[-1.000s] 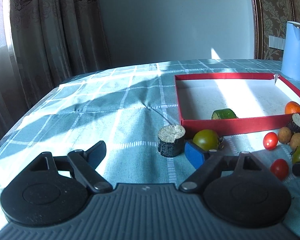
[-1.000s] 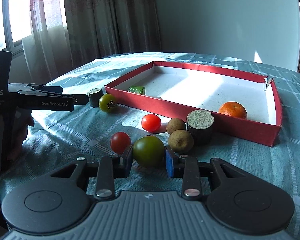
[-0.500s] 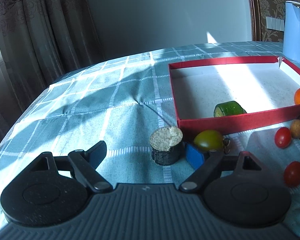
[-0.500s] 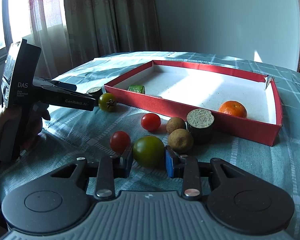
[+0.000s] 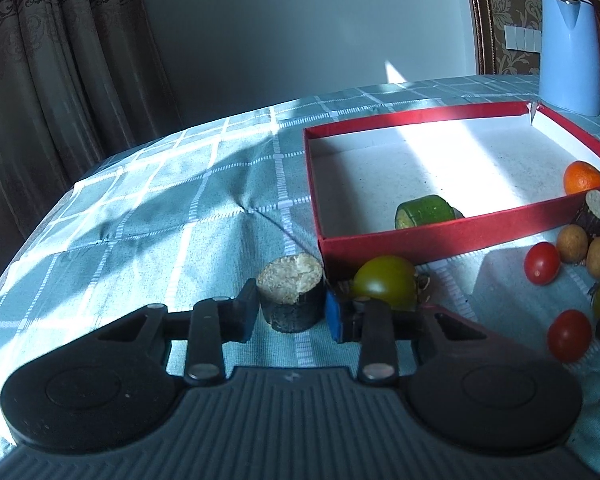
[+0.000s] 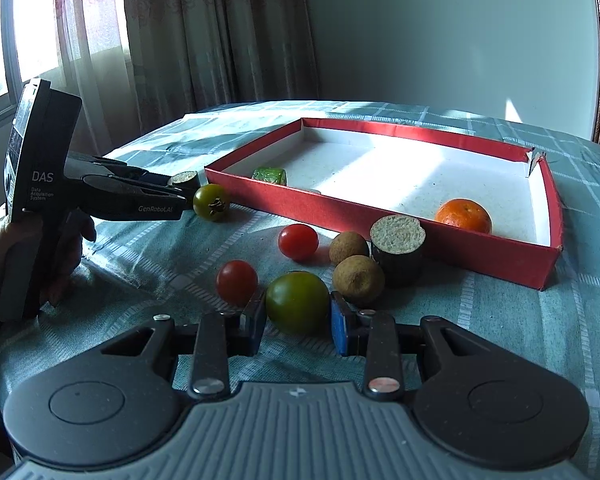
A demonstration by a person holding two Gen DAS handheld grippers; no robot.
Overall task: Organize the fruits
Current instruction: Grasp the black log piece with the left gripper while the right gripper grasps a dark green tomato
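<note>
Far left: closing the left tool (image 5: 290, 314) around the dark stub (image 5: 292, 300), black pad on one flank, blue pad on the other, both seemingly touching the bark-like wall. Standing upright on the tabletop (image 5: 160, 208), pale crumbly cut face up, just outside the near corner of the red box (image 5: 440, 236). Probably light and stiff, rough enough not to slip. Best pinched low on the dark wall and not at the chipped top edge, which is likely to flake. Just right of that, beside the blue pad: the other green tomato (image 5: 386, 282), close enough to be nudged and rolled on the lift. Further right: pinching the green tomato (image 6: 298, 302) with the right tool (image 6: 298, 320), pads pressed on both flanks at the widest part. Resting on the tabletop between a red cherry tomato (image 6: 237, 282) and a brown round fruit (image 6: 358, 278). Glossy skin, so likely slippery. Firm, yet probably easy to bruise. Squeeze gently across the middle and keep level when lifting over the box wall.
</note>
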